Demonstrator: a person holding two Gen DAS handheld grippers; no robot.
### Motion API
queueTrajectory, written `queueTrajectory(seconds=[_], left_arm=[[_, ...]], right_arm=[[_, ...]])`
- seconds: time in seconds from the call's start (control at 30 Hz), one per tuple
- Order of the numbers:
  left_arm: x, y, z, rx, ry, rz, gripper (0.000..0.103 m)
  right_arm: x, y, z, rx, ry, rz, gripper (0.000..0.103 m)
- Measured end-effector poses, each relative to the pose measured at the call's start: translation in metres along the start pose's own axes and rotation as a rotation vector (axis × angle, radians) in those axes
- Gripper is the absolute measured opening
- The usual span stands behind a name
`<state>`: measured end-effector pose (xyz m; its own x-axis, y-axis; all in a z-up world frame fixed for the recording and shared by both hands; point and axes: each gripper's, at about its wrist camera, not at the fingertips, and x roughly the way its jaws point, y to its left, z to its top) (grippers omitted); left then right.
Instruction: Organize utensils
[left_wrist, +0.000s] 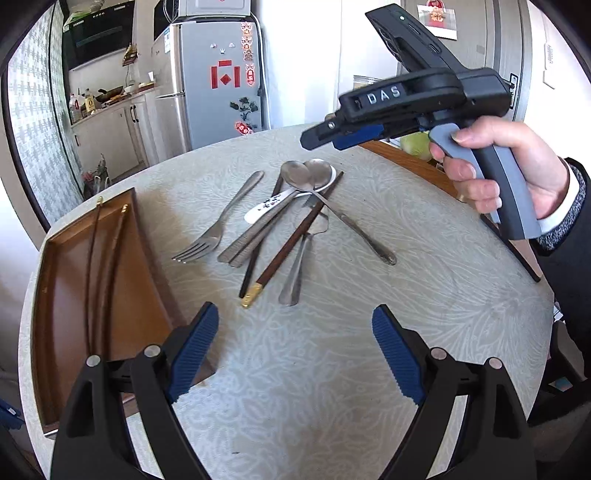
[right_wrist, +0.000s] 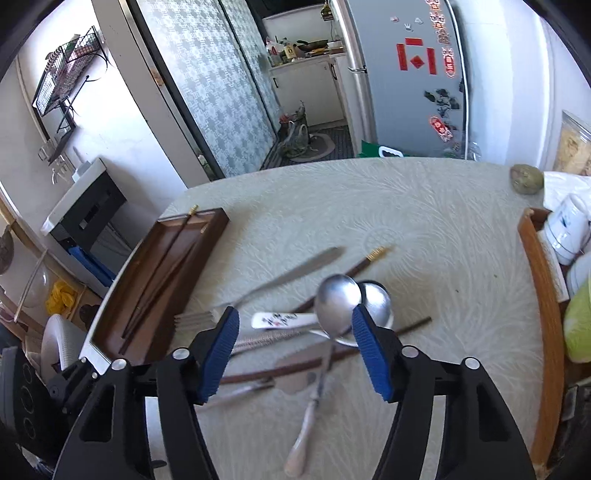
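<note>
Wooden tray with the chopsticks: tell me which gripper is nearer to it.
Left. The left gripper hangs at the wooden tray's near corner; the right gripper is over the utensil pile, beside the tray.

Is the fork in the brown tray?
No, the fork lies on the table beside the brown tray.

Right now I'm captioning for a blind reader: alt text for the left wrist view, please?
A pile of utensils lies on a pale patterned table, beyond the open, empty left gripper. A brown tray holding chopsticks sits left; the right gripper hovers above.
</note>
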<state>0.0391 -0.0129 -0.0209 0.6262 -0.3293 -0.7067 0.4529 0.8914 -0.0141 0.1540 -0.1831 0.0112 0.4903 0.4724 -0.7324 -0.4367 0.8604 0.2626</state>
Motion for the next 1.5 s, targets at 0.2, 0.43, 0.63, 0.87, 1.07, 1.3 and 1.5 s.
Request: queueTrajectory(seconds=[0.2,0.43,0.63,0.87,1.07,1.3,1.5], left_arm=[[0.018,0.004,0.01,-0.082,0.017,-0.005,0.068],[0.036,-0.015,0.016,-0.054,0.057,-0.045,0.059],[0.042,-0.035,0.026,-0.056,0.045,-0.147,0.059],[0.068,-0.054,0.042,-0.08,0.074,-0.186,0.059],[0.082,-0.056,0.039,-0.092,0.106,-0.176,0.06],[0.084,-0.057,0.039,-0.098,0.101,-0.168,0.06],[0.081,-0.059,0.038,-0.102,0.104,-0.127,0.052]], right_arm=[[0.001,-0.037,-0.004,0.076,-0.018,0.013,0.037],[0.036,-0.06,0.008,0.176,0.045,0.139,0.035],[0.052,-0.05,0.016,0.116,0.066,0.112,0.035],[0.062,-0.041,0.021,0.072,0.089,0.137,0.035],[0.069,-0.038,0.019,0.043,0.092,0.138,0.015],[0.05,-0.044,0.016,0.12,0.051,0.152,0.002],[0.03,-0.043,0.01,0.164,0.04,0.171,0.001]])
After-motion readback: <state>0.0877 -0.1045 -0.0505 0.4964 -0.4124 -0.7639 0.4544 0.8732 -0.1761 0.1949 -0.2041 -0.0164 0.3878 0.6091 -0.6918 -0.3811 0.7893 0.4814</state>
